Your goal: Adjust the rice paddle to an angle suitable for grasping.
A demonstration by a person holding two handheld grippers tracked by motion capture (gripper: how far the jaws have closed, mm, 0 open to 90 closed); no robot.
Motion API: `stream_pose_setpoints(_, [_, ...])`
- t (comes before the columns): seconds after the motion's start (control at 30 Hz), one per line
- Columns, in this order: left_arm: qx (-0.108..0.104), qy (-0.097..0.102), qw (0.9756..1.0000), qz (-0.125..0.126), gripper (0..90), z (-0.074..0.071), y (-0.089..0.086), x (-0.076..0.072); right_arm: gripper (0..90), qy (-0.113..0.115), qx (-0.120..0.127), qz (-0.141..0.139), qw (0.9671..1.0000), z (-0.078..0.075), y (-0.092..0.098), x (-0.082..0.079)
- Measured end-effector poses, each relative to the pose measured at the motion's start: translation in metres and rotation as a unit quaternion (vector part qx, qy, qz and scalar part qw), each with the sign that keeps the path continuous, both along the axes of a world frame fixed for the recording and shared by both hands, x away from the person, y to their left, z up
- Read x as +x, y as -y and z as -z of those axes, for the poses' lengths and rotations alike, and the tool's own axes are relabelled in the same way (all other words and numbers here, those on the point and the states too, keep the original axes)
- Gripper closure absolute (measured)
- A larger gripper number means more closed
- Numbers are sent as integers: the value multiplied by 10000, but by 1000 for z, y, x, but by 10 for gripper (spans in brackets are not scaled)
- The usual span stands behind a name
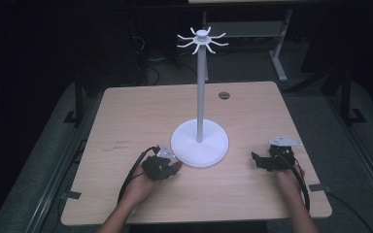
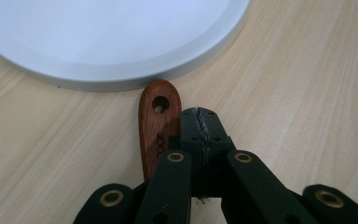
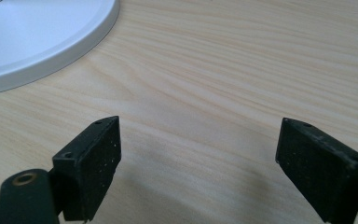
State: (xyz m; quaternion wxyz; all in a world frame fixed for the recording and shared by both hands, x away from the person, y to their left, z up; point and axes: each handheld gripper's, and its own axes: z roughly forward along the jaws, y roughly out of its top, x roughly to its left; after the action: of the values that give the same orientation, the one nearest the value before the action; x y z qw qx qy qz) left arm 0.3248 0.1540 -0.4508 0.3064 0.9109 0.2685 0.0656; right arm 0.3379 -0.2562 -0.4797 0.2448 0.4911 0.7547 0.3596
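Just left of the left claw (image 2: 199, 122), touching its side, lies a reddish wooden handle (image 2: 157, 128) with a hanging hole near its rounded end. That claw is fully closed, pad against pad, and from the left claw view the handle sits beside the jaws rather than between them, so it seems to grip nothing. Ahead of the tips, the handle's end nearly meets the rim of the white stand's round base (image 2: 121, 81). On the high view the left claw (image 1: 161, 165) rests low on the worktop (image 1: 126, 121) by that base, and the stand's pole rises to a ring of hooks (image 1: 202, 40).

The main risk, as I judge it, is a false grasp: lifting now would leave the handle behind, or drag it sideways. Pushing forward could jam it against the rim or nudge the stand.

Off to the right, the right claw (image 3: 198, 163) stands wide open over bare wood, holding nothing.
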Motion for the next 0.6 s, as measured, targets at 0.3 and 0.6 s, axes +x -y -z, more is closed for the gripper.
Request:
stream_pose_setpoints(0.3, [-64, 35, 9991, -411, 899, 0, -12, 7, 135, -9, 10, 15, 10000, 0, 0, 0])
stream_pose_setpoints(0.6, [-135, 63, 9979, -636, 899, -1, -25, 12, 135, -9, 17, 6, 10000, 0, 0, 0])
